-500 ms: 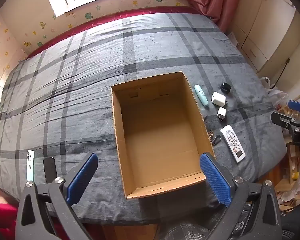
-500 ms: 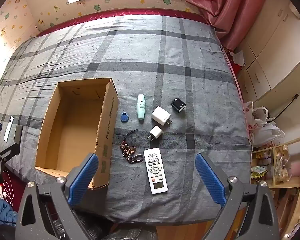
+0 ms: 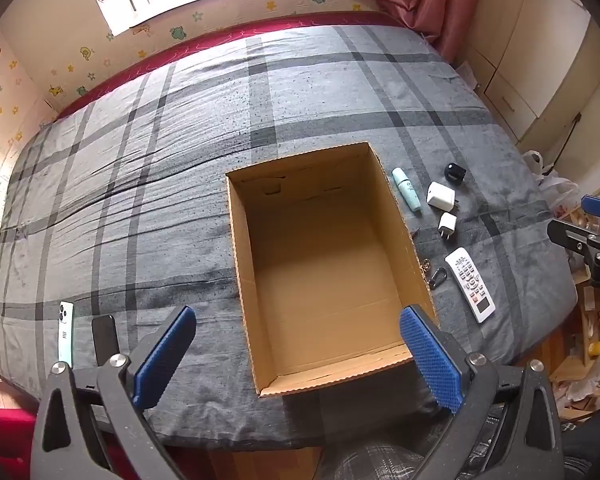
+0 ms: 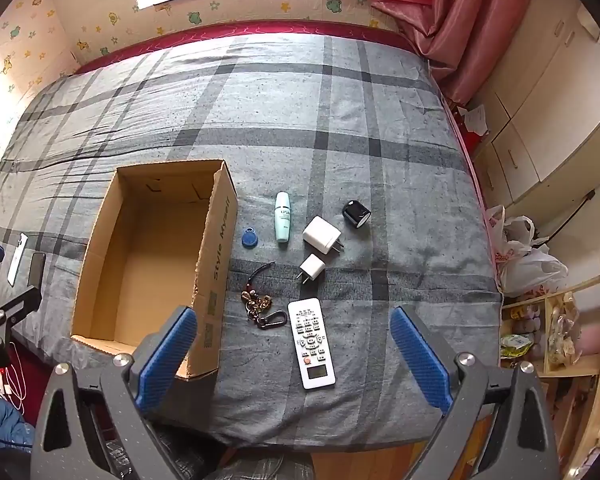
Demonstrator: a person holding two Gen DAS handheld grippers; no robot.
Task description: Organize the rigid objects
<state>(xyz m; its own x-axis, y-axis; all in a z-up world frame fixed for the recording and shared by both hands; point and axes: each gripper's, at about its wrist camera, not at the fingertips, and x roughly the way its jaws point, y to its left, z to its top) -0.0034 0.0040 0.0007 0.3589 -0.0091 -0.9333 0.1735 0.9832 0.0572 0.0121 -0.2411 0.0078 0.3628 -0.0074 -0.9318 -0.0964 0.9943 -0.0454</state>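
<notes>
a grey plaid bedspread [image 4: 340, 140] covers the bed, with a pink satin curtain [image 4: 452, 12] hanging at the far right corner. cream cabinet doors [image 4: 560, 112] line the right wall, white plastic bags [image 4: 528, 256] slumped on the floor below them. cartoon-animal wallpaper [image 3: 80, 56] runs behind the bed.

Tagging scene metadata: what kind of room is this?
Most likely a bedroom, possibly a child's: a bed with a grey plaid cover, cartoon-animal wall stickers, a pink curtain and built-in cabinets.
</notes>
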